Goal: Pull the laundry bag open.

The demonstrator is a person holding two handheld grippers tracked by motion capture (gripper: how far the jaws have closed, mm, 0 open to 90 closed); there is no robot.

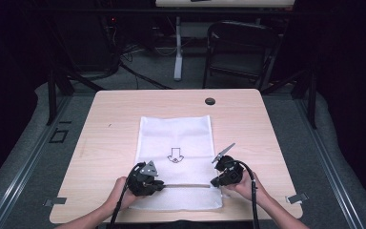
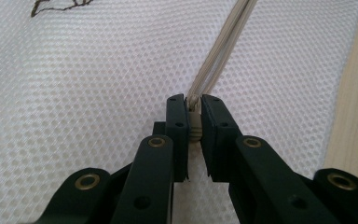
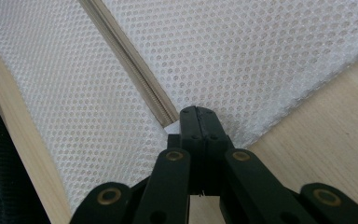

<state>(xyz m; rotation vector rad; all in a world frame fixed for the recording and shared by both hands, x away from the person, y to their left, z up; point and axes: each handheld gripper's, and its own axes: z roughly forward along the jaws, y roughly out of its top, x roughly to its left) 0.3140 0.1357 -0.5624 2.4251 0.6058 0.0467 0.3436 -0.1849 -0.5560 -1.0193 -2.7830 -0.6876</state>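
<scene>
A white mesh bag (image 1: 176, 136) with a printed arrow (image 1: 175, 155) lies flat on the wooden table (image 1: 114, 124). A beige zipper (image 1: 187, 185) runs across the bag near its front edge. In the left gripper view my left gripper (image 2: 194, 105) is shut on the zipper's pull tab (image 2: 195, 127), and the zipper (image 2: 223, 42) runs away from it. In the high view the left gripper (image 1: 161, 186) sits at the zipper's left end. My right gripper (image 3: 197, 114) is shut on the bag's edge where the zipper (image 3: 130, 60) ends, at the bag's right side (image 1: 214, 182).
A black round grommet (image 1: 210, 101) sits in the table's far side. A dark folding chair (image 1: 240, 47) and a white desk leg (image 1: 177, 47) stand beyond the table. Bare wood (image 3: 317, 130) borders the bag on both sides.
</scene>
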